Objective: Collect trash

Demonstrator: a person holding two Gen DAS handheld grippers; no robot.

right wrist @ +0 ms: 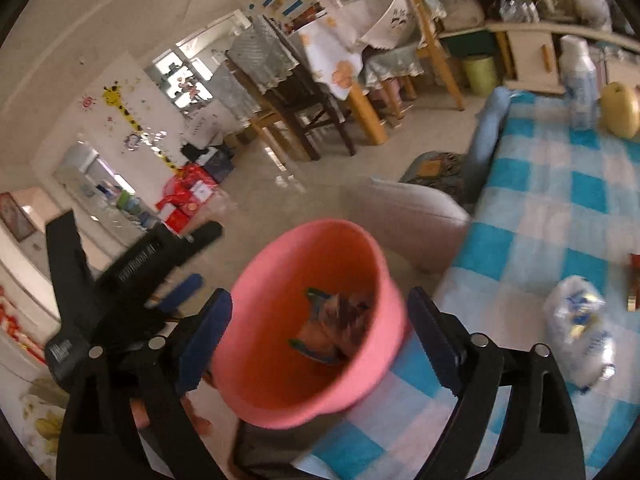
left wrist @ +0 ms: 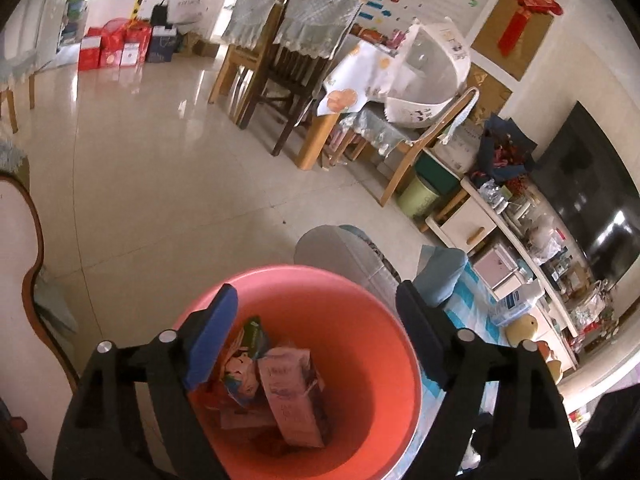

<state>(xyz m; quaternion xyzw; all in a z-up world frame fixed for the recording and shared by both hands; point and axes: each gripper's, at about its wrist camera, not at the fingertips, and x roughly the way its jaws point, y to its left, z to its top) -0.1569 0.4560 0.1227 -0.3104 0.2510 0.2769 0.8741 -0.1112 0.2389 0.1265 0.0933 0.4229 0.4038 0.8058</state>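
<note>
Both grippers, left gripper and right gripper, are hovering over the pink bin, jaws apart and empty; next, clear the rim before reaching for the crumpled wrapper.

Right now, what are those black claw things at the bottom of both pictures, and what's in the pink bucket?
They are grabbers that a person holds, one in each hand, each with a camera looking along its two fingers. One picture is from the left gripper, the other from the right gripper. Both are open and hold nothing. The pink bucket already has trash in it: a pink carton and wrappers. On the blue checked cloth a crumpled white bag still lies.
</note>
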